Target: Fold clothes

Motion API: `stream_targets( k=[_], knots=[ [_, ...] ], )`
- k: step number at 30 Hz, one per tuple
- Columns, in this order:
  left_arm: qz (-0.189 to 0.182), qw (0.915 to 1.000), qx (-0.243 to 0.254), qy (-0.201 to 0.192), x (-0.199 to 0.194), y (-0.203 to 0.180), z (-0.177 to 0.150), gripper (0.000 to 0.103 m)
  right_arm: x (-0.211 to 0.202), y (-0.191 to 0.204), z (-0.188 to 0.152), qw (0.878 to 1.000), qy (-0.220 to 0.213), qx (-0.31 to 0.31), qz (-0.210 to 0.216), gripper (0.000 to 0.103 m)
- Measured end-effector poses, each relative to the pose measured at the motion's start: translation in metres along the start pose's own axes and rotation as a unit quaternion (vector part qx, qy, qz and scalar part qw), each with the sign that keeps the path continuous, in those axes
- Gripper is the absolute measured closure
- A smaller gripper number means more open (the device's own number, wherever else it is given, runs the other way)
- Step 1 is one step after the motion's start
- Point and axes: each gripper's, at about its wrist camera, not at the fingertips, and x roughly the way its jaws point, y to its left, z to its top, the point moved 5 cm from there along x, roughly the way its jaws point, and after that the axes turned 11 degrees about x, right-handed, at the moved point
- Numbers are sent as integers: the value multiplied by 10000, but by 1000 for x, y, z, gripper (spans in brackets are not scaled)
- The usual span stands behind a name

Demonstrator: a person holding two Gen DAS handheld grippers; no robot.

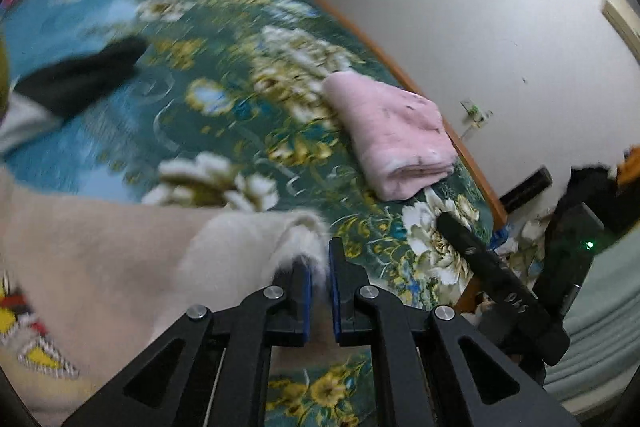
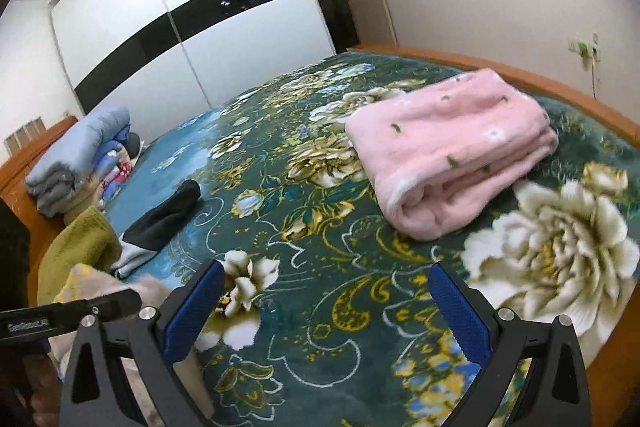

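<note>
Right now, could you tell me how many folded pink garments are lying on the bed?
1: the folded pink garment lies on the floral blanket near the bed's wooden edge. Others may be out of view.

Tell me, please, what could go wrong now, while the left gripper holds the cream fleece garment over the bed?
1. The left gripper pinches only a narrow edge of the cream fleece garment, so the cloth may slip out.
2. The folded pink fleece blanket lies close ahead near the bed's orange edge; a swinging garment could nudge or unfold it.
3. The right gripper is open and empty, so the garment hangs from one point and may fold unevenly.
</note>
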Motion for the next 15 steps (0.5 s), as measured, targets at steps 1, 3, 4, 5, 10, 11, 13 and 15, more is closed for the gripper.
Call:
stream_targets(
  k=[1,3,4,5,10,11,13,15],
  knots=[
    [-69,9999,-89,-41,-6,7,-2,90,0,7,3,9999,-1,-114,28,0],
    [-66,9996,-193,-203,-27,21,-6,74,-1,26,9,9991,17,-378,169,0],
    [18,9991,-235,-348,-44,30,-10,64,0,39,10,9982,36,-531,264,0],
    [164,9981,-309,-511,-62,43,-14,61,2,55,8,9966,69,-716,397,0],
    [1906,9713,-994,-1015,-158,126,-60,57,16,148,-16,9768,418,-1746,1164,0],
    [2270,9616,-1200,-964,-173,143,-74,57,23,169,-28,9700,548,-1970,1313,0],
    [2907,9389,-1626,-872,-201,175,-105,57,37,212,-53,9542,842,-2390,1591,0],
    [3031,9257,-2113,-807,-215,195,-133,57,55,249,-82,9392,1166,-2695,1779,0]
  ],
)
